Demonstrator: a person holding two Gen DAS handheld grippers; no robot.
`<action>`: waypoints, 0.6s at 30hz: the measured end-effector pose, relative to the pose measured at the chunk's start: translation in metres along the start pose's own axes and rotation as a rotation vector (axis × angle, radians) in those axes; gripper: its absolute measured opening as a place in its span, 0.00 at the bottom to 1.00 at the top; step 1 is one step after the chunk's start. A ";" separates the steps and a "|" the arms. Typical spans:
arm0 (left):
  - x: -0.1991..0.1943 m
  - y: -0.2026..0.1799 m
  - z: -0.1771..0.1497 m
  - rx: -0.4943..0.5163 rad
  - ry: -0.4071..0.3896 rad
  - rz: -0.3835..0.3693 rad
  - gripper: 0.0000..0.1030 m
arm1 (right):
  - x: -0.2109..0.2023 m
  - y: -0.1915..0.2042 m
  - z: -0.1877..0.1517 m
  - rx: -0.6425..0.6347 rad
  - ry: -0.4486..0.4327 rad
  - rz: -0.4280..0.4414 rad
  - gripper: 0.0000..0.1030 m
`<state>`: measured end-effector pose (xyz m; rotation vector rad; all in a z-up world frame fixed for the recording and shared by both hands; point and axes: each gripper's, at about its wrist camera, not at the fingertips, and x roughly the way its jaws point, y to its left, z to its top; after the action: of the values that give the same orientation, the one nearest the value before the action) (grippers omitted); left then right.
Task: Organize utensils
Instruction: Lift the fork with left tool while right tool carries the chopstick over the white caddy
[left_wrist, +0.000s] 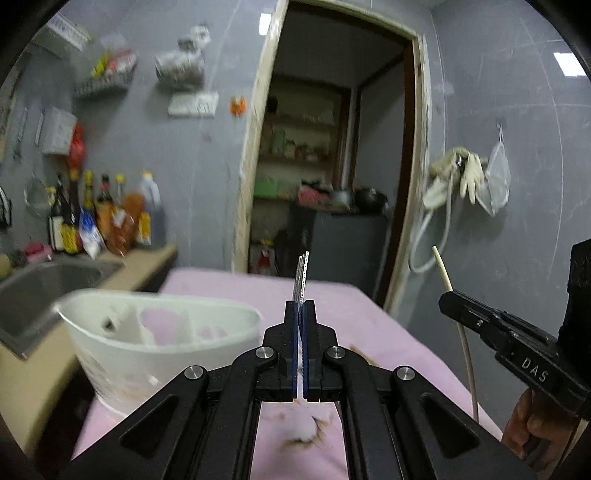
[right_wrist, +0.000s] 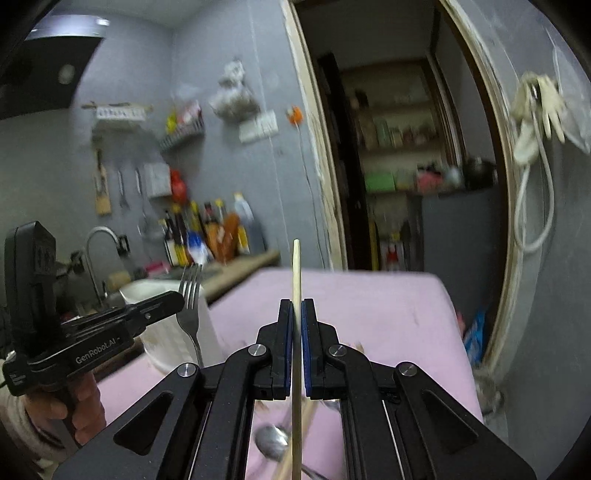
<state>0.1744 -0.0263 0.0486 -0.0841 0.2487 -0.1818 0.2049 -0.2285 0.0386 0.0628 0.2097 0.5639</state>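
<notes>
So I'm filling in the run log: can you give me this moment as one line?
left tongs: shut on fork | right tongs: shut on chopstick | white holder: on pink cloth | spoon: on cloth

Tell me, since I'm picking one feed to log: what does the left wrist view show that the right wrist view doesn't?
Only the left wrist view shows the inside of the white holder, with its divider, and the bare sink basin.

Only the right wrist view shows the fork face on with separate tines, a spoon lying on the pink cloth, and the faucet.

Both show the left gripper shut on the fork, the right gripper shut on the chopstick, the bottles and the doorway.
</notes>
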 end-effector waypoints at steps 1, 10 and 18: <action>-0.004 0.003 0.004 -0.002 -0.020 0.009 0.00 | -0.001 0.003 0.003 -0.007 -0.017 0.006 0.03; -0.037 0.062 0.048 -0.017 -0.141 0.092 0.00 | 0.023 0.057 0.045 -0.021 -0.202 0.127 0.02; -0.065 0.112 0.084 -0.010 -0.234 0.209 0.00 | 0.060 0.100 0.076 -0.026 -0.318 0.185 0.03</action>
<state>0.1521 0.1006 0.1330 -0.0882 0.0239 0.0381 0.2182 -0.1119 0.1142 0.1462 -0.1141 0.7319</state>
